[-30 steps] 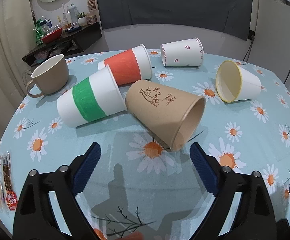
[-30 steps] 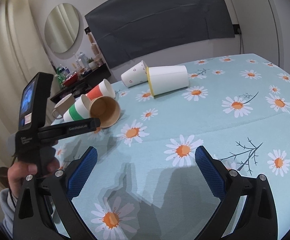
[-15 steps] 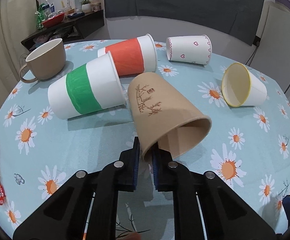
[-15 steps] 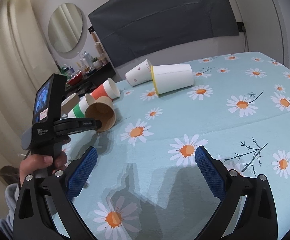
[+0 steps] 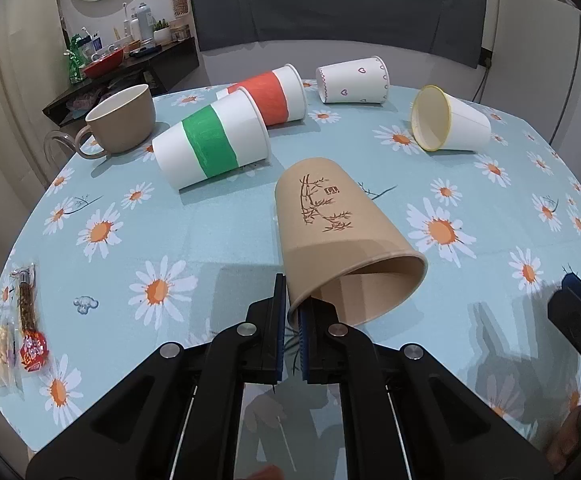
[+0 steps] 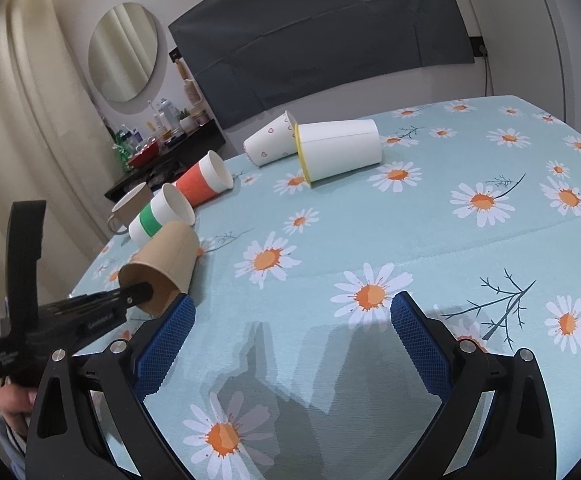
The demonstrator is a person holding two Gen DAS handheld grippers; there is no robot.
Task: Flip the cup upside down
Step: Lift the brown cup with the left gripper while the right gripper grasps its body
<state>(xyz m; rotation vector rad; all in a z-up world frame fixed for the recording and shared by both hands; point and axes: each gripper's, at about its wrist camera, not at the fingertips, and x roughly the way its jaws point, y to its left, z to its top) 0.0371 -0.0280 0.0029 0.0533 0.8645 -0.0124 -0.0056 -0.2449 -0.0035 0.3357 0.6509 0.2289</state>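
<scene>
A brown paper cup with a branch drawing is tilted above the daisy tablecloth, its base pointing up and away and its open mouth toward me. My left gripper is shut on the cup's rim, one finger inside and one outside. In the right wrist view the brown cup hangs at the left in the left gripper. My right gripper is open and empty over the cloth, to the right of the cup.
Lying on their sides are a green-banded cup, a red-banded cup, a heart-print cup and a yellow-rimmed cup. A tan mug stands at the far left. Snack packets lie at the near left edge.
My left gripper closed on the brown cup's rim, lifted it off the cloth away from the green-banded cup and tipped its base upward. My right gripper stayed open, shifting slightly.
</scene>
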